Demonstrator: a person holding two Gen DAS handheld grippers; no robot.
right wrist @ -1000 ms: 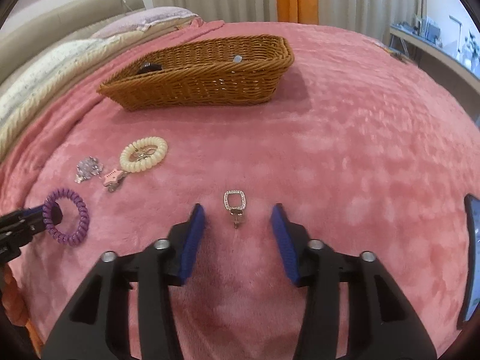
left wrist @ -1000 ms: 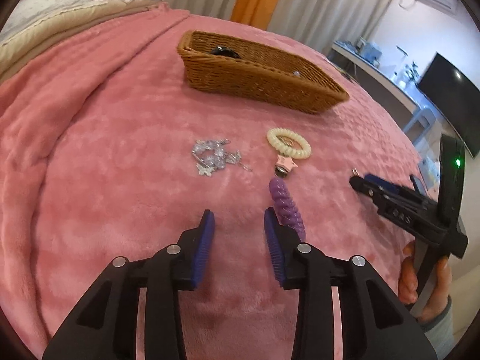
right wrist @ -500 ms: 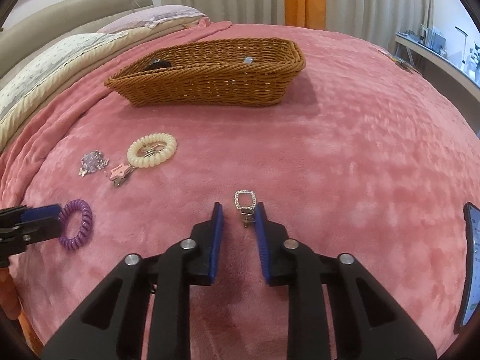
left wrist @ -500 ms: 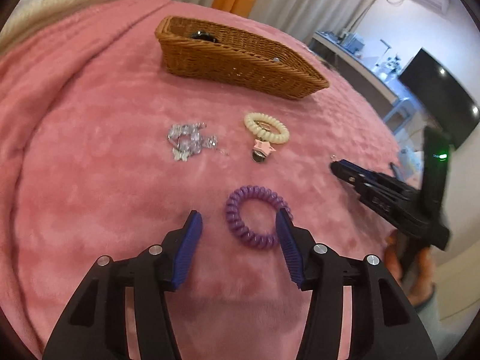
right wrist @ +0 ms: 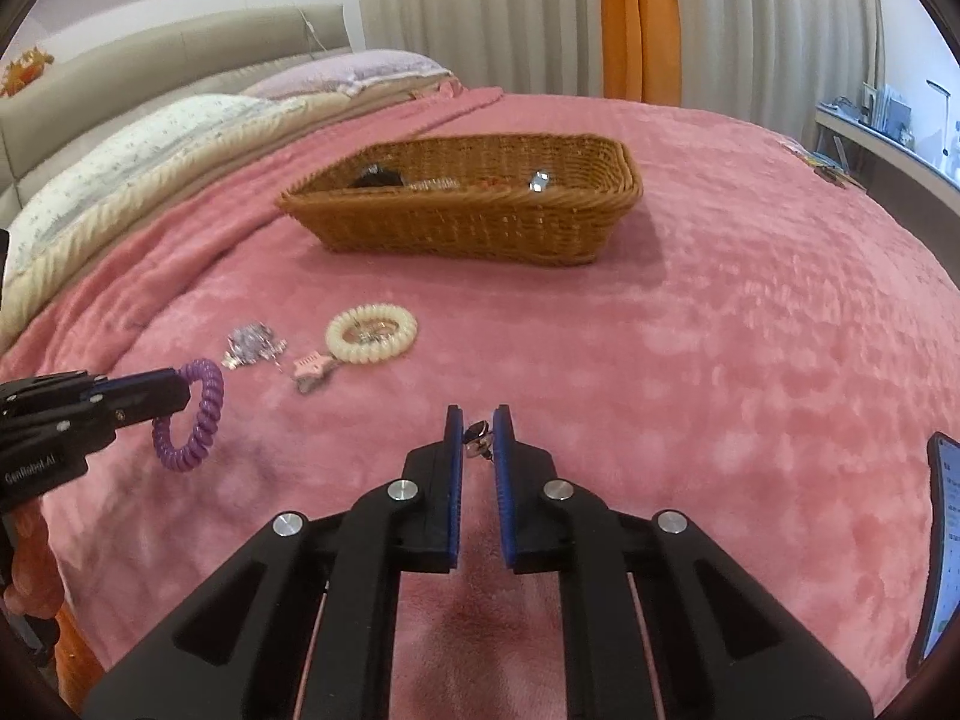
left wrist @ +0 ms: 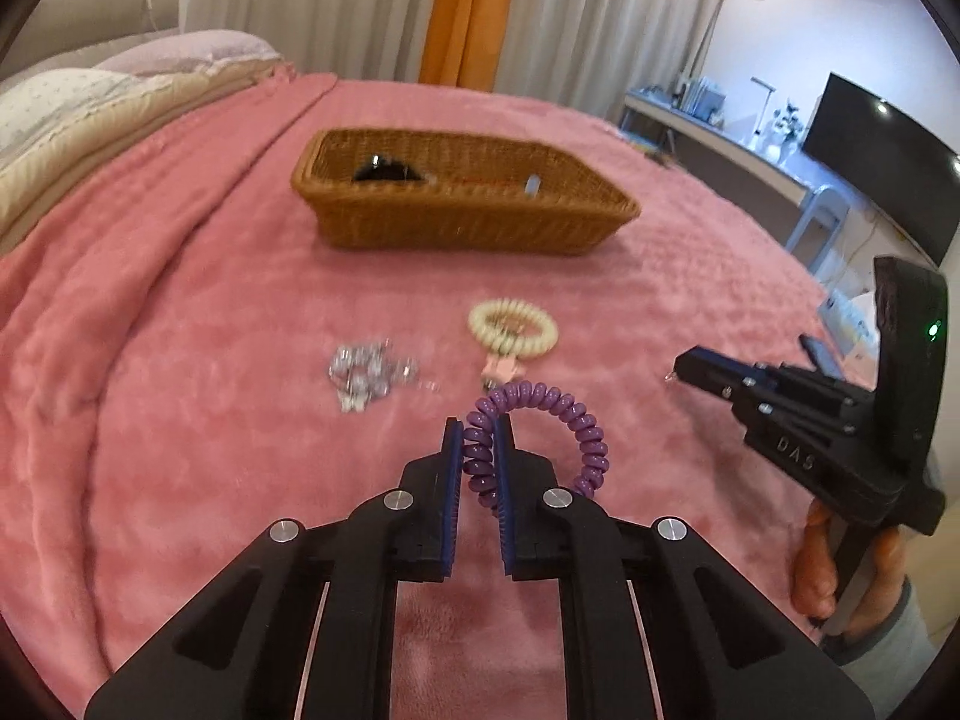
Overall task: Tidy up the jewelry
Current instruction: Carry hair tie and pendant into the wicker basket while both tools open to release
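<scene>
Wicker basket (left wrist: 462, 222) (right wrist: 474, 222) at the far middle of the pink blanket (left wrist: 180, 360) (right wrist: 750, 330) on the bed, long side across the view. Inside: a black item (left wrist: 387, 171) (right wrist: 375, 177) at the left end, a small shiny piece (left wrist: 531, 185) (right wrist: 538, 180) toward the right, and between them some thin pale and reddish bits too blurred to name.

On the blanket, well short of the basket: a cream coil hair tie (left wrist: 513, 327) (right wrist: 371, 333) lying flat, a pink star charm (left wrist: 503, 367) (right wrist: 311, 367) touching its near edge, and a silvery crystal cluster (left wrist: 366, 369) (right wrist: 252, 346) just beside to the left. Open blanket between these and the basket. Dark screen edge (right wrist: 942, 546) at the far right of the right wrist view.

Left gripper (left wrist: 479, 438) (right wrist: 180, 399) with fingers closed narrowly on the purple coil hair tie (left wrist: 540, 426) (right wrist: 192, 417), lifted clear of the blanket. Ring held on edge, one side pinched between the pads, the loop arching up and off to the right of the fingers; from the right wrist view, hanging below the fingertips with its open face toward that camera.

Right gripper (right wrist: 478, 432) (left wrist: 681, 367) with fingers drawn close, nipping a small silver pendant (right wrist: 477, 438) at the very tips; only a tiny glint of it in the left wrist view, orientation too small to tell.
</scene>
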